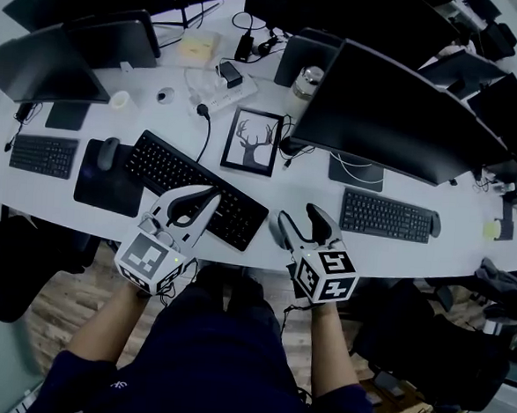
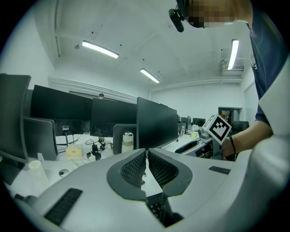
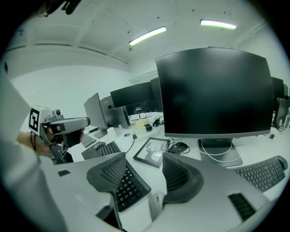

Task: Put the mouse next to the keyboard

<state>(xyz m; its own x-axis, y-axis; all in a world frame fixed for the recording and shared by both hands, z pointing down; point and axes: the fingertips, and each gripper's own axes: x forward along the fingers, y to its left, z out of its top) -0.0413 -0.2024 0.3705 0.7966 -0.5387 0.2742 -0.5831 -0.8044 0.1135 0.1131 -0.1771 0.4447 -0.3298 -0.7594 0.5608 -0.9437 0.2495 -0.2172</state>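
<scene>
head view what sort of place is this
Most likely a shared office: one long white desk carries several monitors and keyboards side by side, and strip lights run across the ceiling in the left gripper view.

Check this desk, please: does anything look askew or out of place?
The long black keyboard lies slanted across the white desk, unlike the smaller black keyboard at right, which sits parallel to its edge.

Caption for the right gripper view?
Open right gripper above light grey mouse lying beside black keyboard on white desk.
</scene>
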